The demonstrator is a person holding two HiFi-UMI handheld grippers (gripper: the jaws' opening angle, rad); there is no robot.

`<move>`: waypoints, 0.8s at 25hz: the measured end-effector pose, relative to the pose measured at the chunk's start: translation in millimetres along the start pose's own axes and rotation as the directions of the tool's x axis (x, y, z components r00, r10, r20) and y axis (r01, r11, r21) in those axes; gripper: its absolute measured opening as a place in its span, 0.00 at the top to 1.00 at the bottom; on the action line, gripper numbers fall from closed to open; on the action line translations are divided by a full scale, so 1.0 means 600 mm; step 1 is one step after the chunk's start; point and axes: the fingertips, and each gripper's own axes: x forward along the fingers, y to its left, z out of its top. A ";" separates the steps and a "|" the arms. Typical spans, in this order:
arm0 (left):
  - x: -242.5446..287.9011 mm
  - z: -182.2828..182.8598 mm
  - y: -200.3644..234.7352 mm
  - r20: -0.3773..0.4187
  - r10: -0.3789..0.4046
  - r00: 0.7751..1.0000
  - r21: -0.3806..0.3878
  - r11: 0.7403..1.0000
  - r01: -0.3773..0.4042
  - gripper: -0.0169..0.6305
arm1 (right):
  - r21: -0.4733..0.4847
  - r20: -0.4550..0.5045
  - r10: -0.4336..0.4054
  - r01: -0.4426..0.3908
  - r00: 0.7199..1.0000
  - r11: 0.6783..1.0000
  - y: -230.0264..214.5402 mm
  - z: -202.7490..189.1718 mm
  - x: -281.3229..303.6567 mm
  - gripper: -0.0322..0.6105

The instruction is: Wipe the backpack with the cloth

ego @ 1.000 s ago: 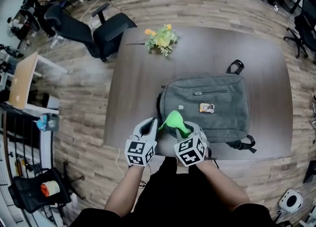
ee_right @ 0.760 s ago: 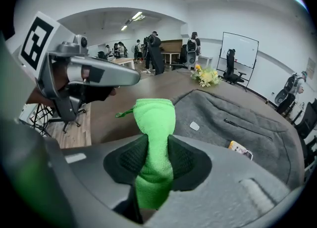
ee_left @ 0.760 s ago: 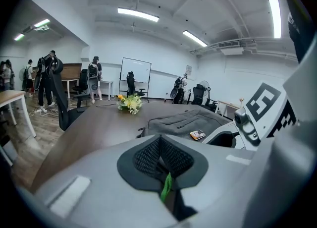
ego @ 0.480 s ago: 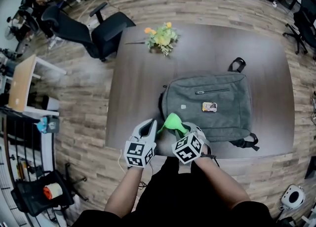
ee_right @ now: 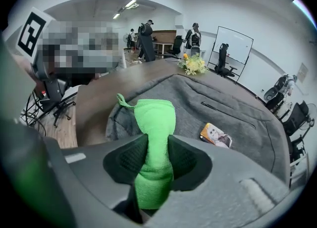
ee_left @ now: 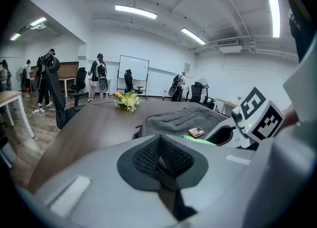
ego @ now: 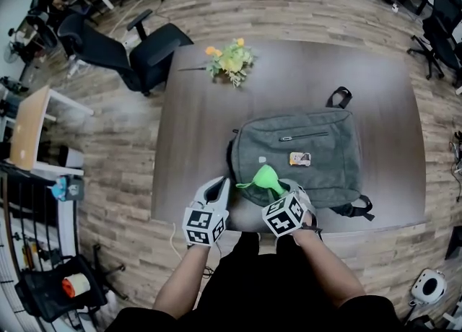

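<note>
A grey backpack (ego: 299,154) lies flat on the dark wooden table (ego: 195,128), its handle toward the far side. It also fills the right gripper view (ee_right: 223,118) and shows ahead in the left gripper view (ee_left: 178,118). My right gripper (ego: 278,190) is shut on a bright green cloth (ego: 264,178), which sticks out past the jaws over the backpack's near left corner (ee_right: 151,123). My left gripper (ego: 216,192) hovers at the table's near edge, left of the backpack, jaws closed on nothing (ee_left: 161,160).
A small bunch of yellow flowers (ego: 229,58) lies on the far left of the table. A printed tag (ego: 299,158) sits on the backpack. A black office chair (ego: 137,49) stands off the far left corner. Wooden floor surrounds the table.
My right gripper with the green cloth has shifted slightly right and forward over the backpack's near left corner. The left gripper has stayed put.
</note>
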 end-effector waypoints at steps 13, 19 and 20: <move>0.021 0.007 -0.039 0.004 -0.052 0.999 0.021 0.998 0.052 0.95 | 0.119 -0.013 -0.107 0.108 0.994 0.987 -0.088 -0.038 -0.034 0.75; 0.028 0.008 -0.053 0.001 -0.075 0.997 0.029 0.997 0.075 0.95 | 0.177 -0.023 -0.163 0.165 0.986 0.970 -0.136 -0.059 -0.058 0.75; 0.030 0.007 -0.055 0.000 -0.078 0.997 0.030 0.997 0.078 0.95 | 0.179 -0.026 -0.176 0.178 0.984 0.968 -0.143 -0.064 -0.063 0.75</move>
